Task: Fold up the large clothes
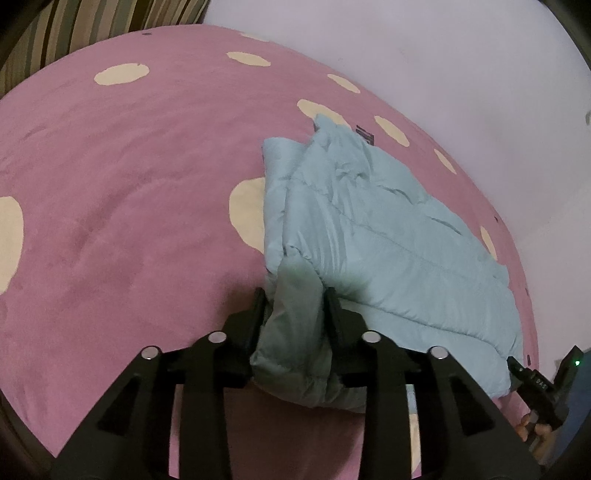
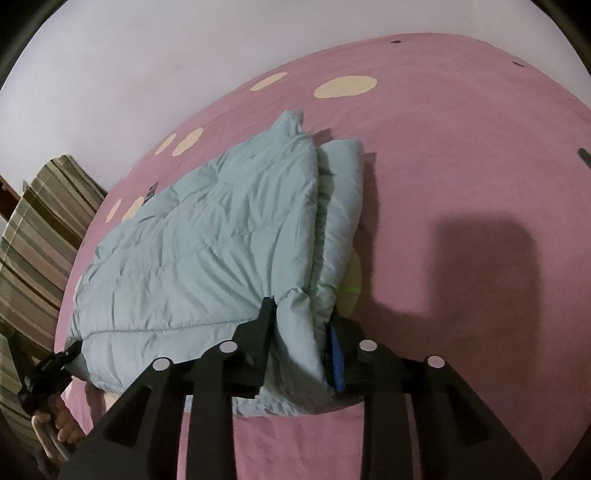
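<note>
A pale blue puffer jacket (image 1: pixel 388 240) (image 2: pixel 203 240) lies folded lengthwise on a pink bedspread (image 1: pixel 129 184) (image 2: pixel 461 147) with cream dots. My left gripper (image 1: pixel 295 295) stands at one near corner, with a fold of the jacket's hem bulging loosely between its parted jaws. At the other near corner my right gripper (image 2: pixel 301 314) has hem fabric between its jaws too, and the blue pad (image 2: pixel 336 350) shows bare beside the cloth. Each view also catches the other tool at its edge, held by a hand (image 1: pixel 535 428) (image 2: pixel 62 417).
A white wall (image 1: pixel 443 55) (image 2: pixel 129 55) runs along the far side of the bed. Green and brown striped fabric (image 1: pixel 74 26) (image 2: pixel 37 221) sits at the bed's end. Pink cover spreads wide to the left in the left wrist view and to the right in the right wrist view.
</note>
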